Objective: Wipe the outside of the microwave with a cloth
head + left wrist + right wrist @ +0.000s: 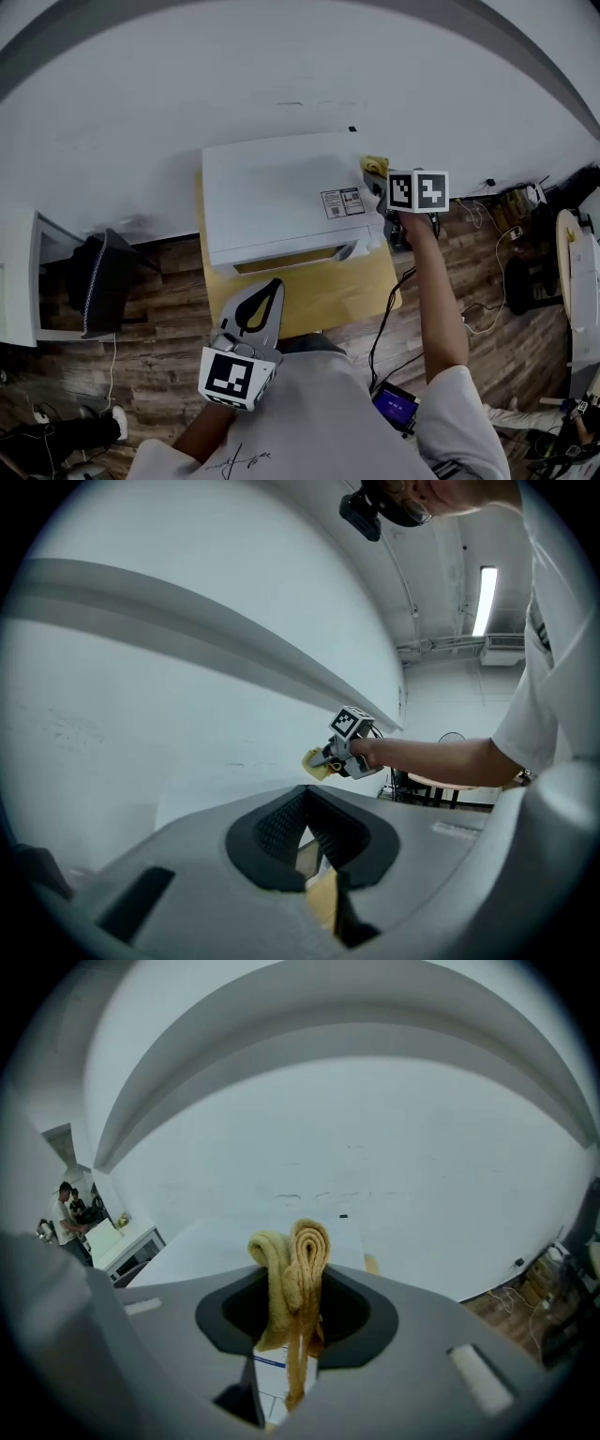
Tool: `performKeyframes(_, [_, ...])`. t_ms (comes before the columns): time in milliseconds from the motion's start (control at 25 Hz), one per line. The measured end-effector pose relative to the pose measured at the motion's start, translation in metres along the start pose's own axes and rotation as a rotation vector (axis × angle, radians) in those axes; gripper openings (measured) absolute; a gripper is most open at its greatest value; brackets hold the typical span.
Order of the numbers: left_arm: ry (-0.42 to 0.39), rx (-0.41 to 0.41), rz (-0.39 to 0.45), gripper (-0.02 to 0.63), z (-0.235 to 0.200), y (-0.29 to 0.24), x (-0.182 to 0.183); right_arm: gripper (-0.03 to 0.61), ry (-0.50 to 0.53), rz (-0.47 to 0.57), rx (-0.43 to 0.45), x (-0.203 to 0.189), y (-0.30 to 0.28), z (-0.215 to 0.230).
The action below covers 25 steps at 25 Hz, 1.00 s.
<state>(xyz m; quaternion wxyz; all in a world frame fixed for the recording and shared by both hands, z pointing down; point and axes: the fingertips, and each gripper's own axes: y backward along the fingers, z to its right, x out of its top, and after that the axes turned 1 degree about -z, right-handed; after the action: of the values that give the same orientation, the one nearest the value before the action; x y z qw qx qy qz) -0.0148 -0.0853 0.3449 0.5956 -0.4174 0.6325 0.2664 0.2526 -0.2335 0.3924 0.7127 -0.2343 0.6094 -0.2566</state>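
**Task status.** The right gripper [382,181] has its fingers clenched on the cloth [373,166], a yellow cloth gathered into folds. In the right gripper view the folds stand up between the fingers and above them. The cloth is at the right rear corner of the microwave [272,202] top, at or just above the surface; contact cannot be confirmed. The left gripper [273,287] is held low, near the person's body and in front of the table [352,281]. Its fingers are drawn together with nothing between them, and it takes no part in the wipe.

Judged from this position, the wipe is under way on the top panel. No view shows which areas are already cleaned. The front door and both side walls appear to be outstanding.

**Surface.** The microwave is white and sits on a small yellowish wooden table. A printed label [341,202] lies on the top panel near the right edge, just beside the cloth.

**Room.** The table stands against a plain white wall [281,66]. The floor [159,366] is dark wood plank. A black cable [384,319] runs down from the table's right side to the floor.
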Motion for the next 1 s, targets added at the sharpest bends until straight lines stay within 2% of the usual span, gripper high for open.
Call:
performKeyframes(280, [0.016,0.018,-0.015,-0.011,-0.007,0.000,-0.006,0.126,0.045,-0.049,-0.109,-0.004,-0.011,0.049])
performKeyframes(440, [0.018,0.032,-0.026,-0.011,-0.015,0.003,-0.010,0.126,0.130,-0.108,-0.180,-0.015,-0.023,0.064])
performKeyframes(640, [0.034,0.059,-0.021,-0.011,-0.026,0.005,-0.012,0.126,0.235,-0.163,-0.227,-0.020,-0.034,0.063])
performKeyframes(1000, [0.054,0.049,-0.007,-0.011,-0.037,0.000,-0.011,0.124,0.289,-0.213,-0.270,-0.023,-0.041,0.051])
